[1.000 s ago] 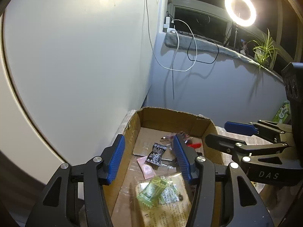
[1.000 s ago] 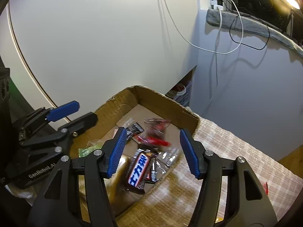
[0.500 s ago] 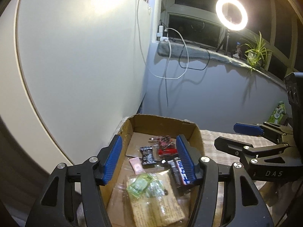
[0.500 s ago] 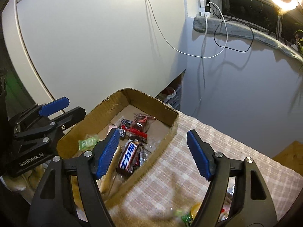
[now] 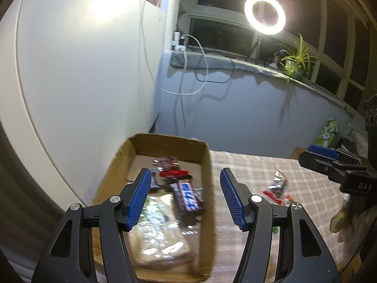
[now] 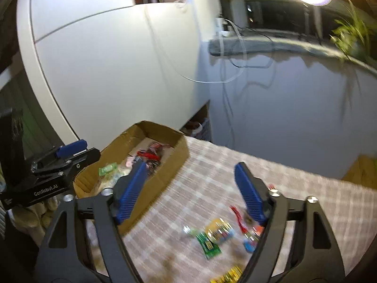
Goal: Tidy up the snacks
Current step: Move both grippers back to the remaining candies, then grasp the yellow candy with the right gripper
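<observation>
The left gripper (image 5: 185, 199) is hanging with jaws apart and empty over the right wall of the cardboard box (image 5: 208, 202), where a chocolate bar (image 5: 188, 199) is lying. The right gripper (image 6: 189, 192) (also spread, holding nothing) is hovering above loose snacks (image 6: 218, 232) on the checked tablecloth (image 6: 212, 165).

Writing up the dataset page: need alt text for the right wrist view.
The open right gripper hovers empty over a checked tablecloth strewn with blurred snack packets; a cardboard box of snacks sits left, with the left gripper beside it.
</observation>
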### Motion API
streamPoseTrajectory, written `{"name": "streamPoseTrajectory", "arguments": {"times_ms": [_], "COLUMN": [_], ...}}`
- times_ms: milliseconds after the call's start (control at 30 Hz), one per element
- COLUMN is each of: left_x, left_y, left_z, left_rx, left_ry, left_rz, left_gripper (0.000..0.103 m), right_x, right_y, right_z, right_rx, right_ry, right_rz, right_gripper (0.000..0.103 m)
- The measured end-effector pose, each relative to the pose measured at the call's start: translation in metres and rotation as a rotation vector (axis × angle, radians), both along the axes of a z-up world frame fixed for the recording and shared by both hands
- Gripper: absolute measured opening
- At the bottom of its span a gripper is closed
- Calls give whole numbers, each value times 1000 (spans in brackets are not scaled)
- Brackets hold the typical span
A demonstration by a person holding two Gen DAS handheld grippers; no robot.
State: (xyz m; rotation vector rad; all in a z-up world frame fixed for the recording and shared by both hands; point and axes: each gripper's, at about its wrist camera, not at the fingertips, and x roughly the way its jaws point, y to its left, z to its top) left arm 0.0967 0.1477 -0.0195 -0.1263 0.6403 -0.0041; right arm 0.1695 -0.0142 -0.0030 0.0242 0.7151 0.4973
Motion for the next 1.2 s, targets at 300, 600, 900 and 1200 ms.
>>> {"name": "streamPoseTrajectory", "arguments": {"times_ms": [300, 600, 900, 1200], "left_x": [-3, 0, 18, 32], "left_y": [-43, -93, -114, -118], "left_z": [-16, -57, -87, -109], "left_rx": [-31, -63, -35, -17], "left_ry": [45, 149, 230, 290], "left_rz": [-105, -203, -226, -237], "left_gripper": [61, 60, 43, 35], "right_x": [-26, -64, -69, -64], "right_y": [-63, -77, -73, -61], "right_z": [-26, -75, -108, -125], "right_rx": [-89, -151, -150, -177], "right_ry": [62, 133, 209, 238], "right_rz": [-63, -13, 47, 75], "right_gripper": [86, 85, 71, 59]}}
